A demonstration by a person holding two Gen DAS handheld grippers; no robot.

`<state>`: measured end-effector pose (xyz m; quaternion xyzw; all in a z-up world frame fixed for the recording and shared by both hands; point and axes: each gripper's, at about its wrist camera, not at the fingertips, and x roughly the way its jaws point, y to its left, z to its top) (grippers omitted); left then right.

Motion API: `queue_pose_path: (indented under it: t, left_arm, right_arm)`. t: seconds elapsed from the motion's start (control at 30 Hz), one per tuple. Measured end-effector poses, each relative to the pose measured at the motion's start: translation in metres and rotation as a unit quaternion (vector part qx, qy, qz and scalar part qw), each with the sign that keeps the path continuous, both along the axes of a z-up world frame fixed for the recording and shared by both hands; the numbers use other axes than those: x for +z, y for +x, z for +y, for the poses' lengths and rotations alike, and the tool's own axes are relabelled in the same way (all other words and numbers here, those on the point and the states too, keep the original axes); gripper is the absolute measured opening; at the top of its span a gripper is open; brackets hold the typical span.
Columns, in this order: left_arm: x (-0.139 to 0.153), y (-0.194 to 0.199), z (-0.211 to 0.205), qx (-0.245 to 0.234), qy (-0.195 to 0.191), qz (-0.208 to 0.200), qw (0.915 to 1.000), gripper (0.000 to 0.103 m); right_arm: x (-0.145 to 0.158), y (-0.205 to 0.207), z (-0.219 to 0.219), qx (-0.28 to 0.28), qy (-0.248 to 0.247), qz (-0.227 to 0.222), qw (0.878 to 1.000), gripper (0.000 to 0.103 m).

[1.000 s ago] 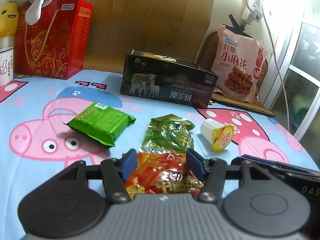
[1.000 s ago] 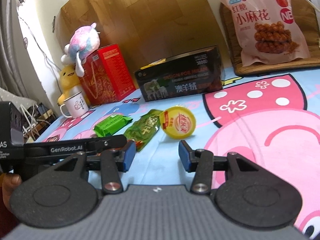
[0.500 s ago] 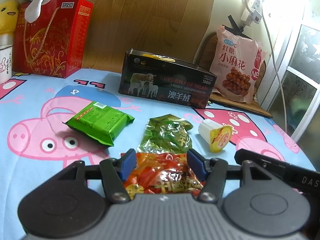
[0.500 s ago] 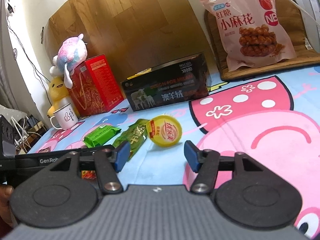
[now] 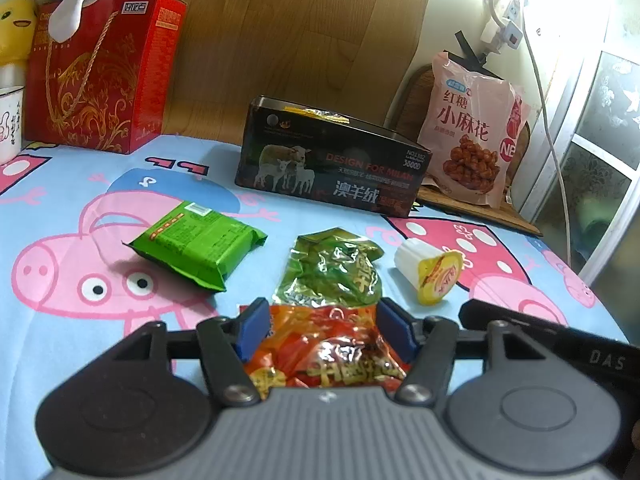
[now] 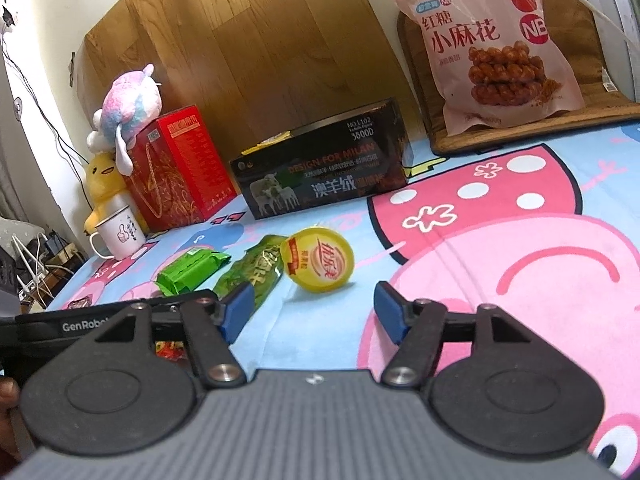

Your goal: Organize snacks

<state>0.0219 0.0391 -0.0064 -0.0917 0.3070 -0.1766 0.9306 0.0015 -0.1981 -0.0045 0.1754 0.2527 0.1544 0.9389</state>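
Note:
My left gripper (image 5: 322, 330) is open, its blue pads on either side of an orange-red snack packet (image 5: 326, 350) lying on the cloth. Beyond it lie a shiny green foil packet (image 5: 334, 272), a green wrapped packet (image 5: 198, 244) to the left, and a jelly cup with a yellow lid (image 5: 430, 274) on its side to the right. My right gripper (image 6: 314, 312) is open and empty, just short of the jelly cup (image 6: 318, 266). The foil packet (image 6: 252, 274) and green packet (image 6: 192, 272) lie left of it. An open dark tin box (image 5: 332, 162) stands behind.
A pink bag of fried twists (image 5: 474, 132) leans on a wooden board at the back right. A red gift box (image 5: 100, 72) with plush toys and a white mug (image 6: 118, 234) stand at the back left. A window frame (image 5: 592, 160) borders the right.
The right gripper has moved forward toward the jelly cup, which now sits closer between its fingers. The left gripper has stayed around the orange-red packet, lifting its view slightly.

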Motion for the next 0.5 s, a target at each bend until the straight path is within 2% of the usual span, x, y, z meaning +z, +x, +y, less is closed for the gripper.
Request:
queue_pose_path:
  t: [0.1, 0.2, 0.33, 0.5]
  left_arm:
    - [0.000, 0.001, 0.000, -0.001, -0.002, 0.001, 1.0000, 0.068]
    - [0.000, 0.001, 0.002, 0.004, -0.003, 0.001, 1.0000, 0.079]
    - [0.000, 0.003, 0.005, 0.012, -0.010, 0.008, 0.9998, 0.080]
    - [-0.001, 0.004, 0.006, 0.014, -0.010, 0.008, 0.9998, 0.082]
  right_arm:
    - [-0.001, 0.003, 0.000, 0.003, -0.005, 0.008, 1.000, 0.069]
    - [-0.002, 0.006, 0.002, 0.003, -0.013, 0.017, 1.000, 0.070]
    - [0.000, 0.010, 0.008, 0.006, -0.033, 0.018, 0.999, 0.077]
    - [0.005, 0.018, 0.021, 0.020, -0.088, 0.005, 0.996, 0.078]
